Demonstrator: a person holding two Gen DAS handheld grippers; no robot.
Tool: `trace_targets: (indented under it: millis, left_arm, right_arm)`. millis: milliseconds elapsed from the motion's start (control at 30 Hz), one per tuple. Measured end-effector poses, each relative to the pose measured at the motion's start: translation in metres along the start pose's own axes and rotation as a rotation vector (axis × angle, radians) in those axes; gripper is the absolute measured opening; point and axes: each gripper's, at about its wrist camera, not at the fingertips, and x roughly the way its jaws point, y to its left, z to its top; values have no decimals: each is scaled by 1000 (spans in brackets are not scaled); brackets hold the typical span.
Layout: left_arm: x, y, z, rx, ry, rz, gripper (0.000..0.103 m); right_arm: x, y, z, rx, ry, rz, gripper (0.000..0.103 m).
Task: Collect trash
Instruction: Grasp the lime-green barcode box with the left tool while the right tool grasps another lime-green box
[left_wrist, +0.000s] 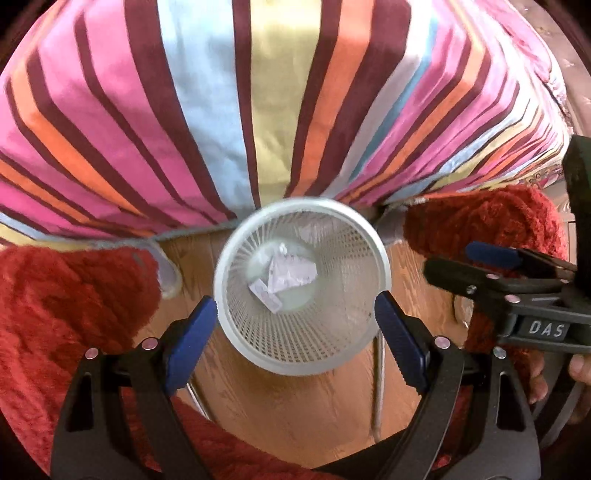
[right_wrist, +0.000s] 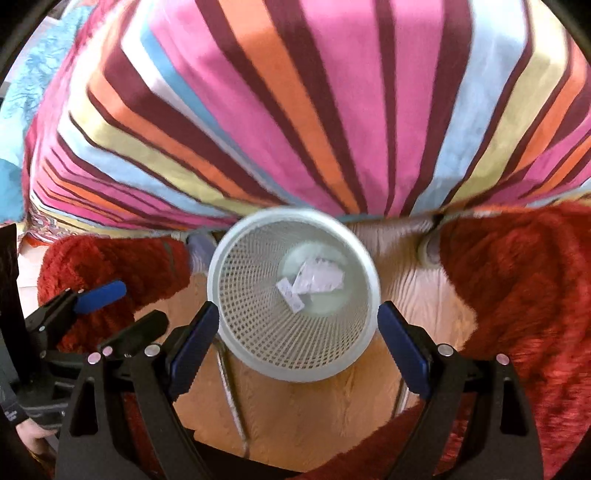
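Note:
A white mesh wastebasket stands on the wooden floor, seen from straight above. Crumpled white paper scraps lie at its bottom. My left gripper hovers over the basket's mouth with its blue-padded jaws wide apart and nothing between them. My right gripper hangs over the same opening, also open and empty. Each gripper shows in the other's view beside the basket: the right gripper at the right edge, the left gripper at the left edge.
A bed with a striped cover fills the far side. Red shaggy rugs flank the basket on the wooden floor. Thin metal rods run across the floor near me. A person's hand grips the right tool.

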Motion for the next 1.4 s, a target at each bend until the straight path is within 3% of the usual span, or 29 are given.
trace_targets:
  millis: [167, 267, 367, 567, 767, 1000, 1233, 1400]
  left_arm:
    - [-25, 6, 6, 3, -85, 21, 85]
    - [-38, 14, 11, -20, -131, 46, 85]
    - [-56, 21, 18, -44, -181, 23, 85]
    - [-100, 24, 62, -16, -327, 24, 85]
    - [-123, 21, 119, 8, -423, 59, 85]
    - [-127, 24, 172, 39, -464, 111, 85]
    - [-135, 26, 222, 31, -500, 81, 85]
    - [-133, 18, 250, 53, -505, 77, 85]
  right_arm:
    - [-33, -1, 4, -47, -146, -74, 83]
    - [-51, -3, 9, -52, -228, -77, 83]
    - [-75, -8, 18, -56, -330, -64, 83]
    - [-117, -15, 57, -71, -514, -81, 83]
    - [-131, -24, 98, -81, -588, -99, 83]
    - [-144, -20, 128, -139, -639, -110, 83]
    - [-149, -16, 170, -223, -670, -123, 83]
    - [-145, -13, 192, -276, -643, -99, 83]
